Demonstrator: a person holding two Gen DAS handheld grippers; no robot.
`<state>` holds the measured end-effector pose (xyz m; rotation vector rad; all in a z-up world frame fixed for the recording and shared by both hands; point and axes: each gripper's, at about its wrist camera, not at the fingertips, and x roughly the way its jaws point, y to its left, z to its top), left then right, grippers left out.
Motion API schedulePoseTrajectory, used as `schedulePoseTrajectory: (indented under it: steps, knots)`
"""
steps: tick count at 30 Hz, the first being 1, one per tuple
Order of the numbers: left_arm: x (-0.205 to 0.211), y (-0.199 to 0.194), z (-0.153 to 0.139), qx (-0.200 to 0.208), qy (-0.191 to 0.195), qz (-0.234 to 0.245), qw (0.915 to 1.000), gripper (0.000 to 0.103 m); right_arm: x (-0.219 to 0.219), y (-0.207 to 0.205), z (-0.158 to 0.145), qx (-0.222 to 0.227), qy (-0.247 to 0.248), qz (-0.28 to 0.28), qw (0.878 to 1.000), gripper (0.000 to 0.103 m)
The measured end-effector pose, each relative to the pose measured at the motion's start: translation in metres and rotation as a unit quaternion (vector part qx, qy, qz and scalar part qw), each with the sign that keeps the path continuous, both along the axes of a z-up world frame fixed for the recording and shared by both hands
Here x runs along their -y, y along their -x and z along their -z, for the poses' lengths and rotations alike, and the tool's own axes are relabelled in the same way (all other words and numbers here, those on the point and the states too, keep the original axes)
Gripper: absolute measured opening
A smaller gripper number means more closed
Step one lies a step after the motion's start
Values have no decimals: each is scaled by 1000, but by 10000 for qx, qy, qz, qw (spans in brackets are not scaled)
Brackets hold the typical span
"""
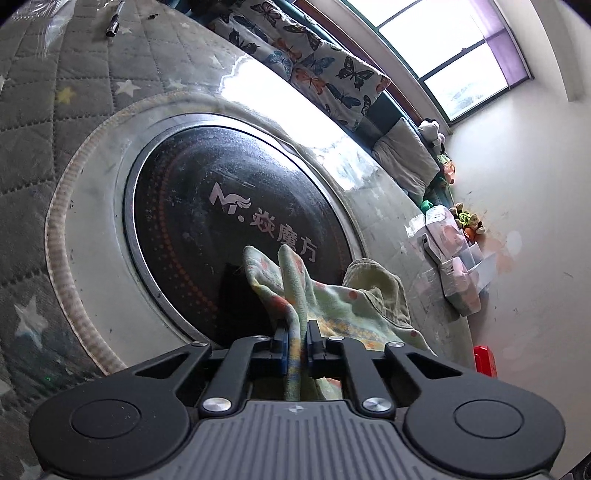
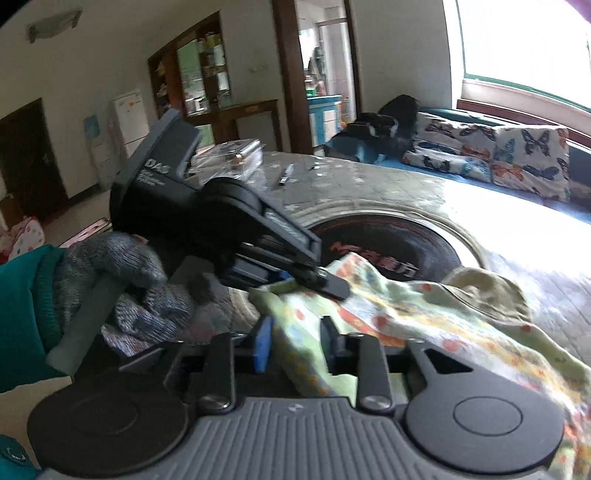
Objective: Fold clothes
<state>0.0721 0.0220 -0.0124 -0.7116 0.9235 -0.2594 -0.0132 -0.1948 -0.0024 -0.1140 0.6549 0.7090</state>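
A light green garment (image 1: 332,302) with orange dots lies partly on the black round cooktop (image 1: 221,206) set in the table. My left gripper (image 1: 297,341) is shut on a fold of it, which rises in two peaks beyond the fingers. In the right wrist view the same garment (image 2: 424,317) spreads to the right. My right gripper (image 2: 297,345) has its jaws apart, with the cloth running loose through the gap. The left gripper (image 2: 332,286) reaches in from the upper left, pinching the cloth's edge just ahead of the right one. A gloved hand (image 2: 110,266) with a teal sleeve holds it.
The round table (image 1: 74,110) wears a quilted grey star cover under clear plastic. A pen-like tool (image 1: 112,20) lies far across it, and boxes (image 1: 454,251) sit at its right edge. A red object (image 1: 484,360) lies beyond that edge. A sofa with butterfly cushions (image 2: 498,155) runs behind the table.
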Motion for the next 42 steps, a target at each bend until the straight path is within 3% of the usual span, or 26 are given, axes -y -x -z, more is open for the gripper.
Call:
schedulePoseTrajectory:
  steps: [8,11,18,24,28,31,33,36,42]
  knots:
    - [3,-2,0,-1,-128,32,9999,10,73,-16,9,-86,171,1243,9921,31]
    - [4,-3,1,-10,-187,45,9998,10,107,-25,13,-116,219,1806,9832,32]
    - [8,-4,0,-13,-314,59,9995,10,169,-48,31,-273,183,2876,9572,46]
    - [9,-4,0,-21,-388,69,9992,10,191,-56,47,-468,-77,3243,9448,51]
    - [11,-4,-1,4,-457,85,9989,10,187,-55,48,-420,-91,3300,9430,52]
    - [11,-3,-2,39,-503,99,9987,10,183,-53,46,-444,-128,3229,9453,46]
    - [12,-3,-3,63,-538,107,9985,10,179,-51,45,-445,-104,3200,9463,29]
    - [14,-3,-4,123,-598,121,9981,10,175,-47,45,-458,-168,3184,9467,14]
    - [23,1,-21,449,-795,272,9955,9,176,-33,32,-197,-398,3244,9449,9]
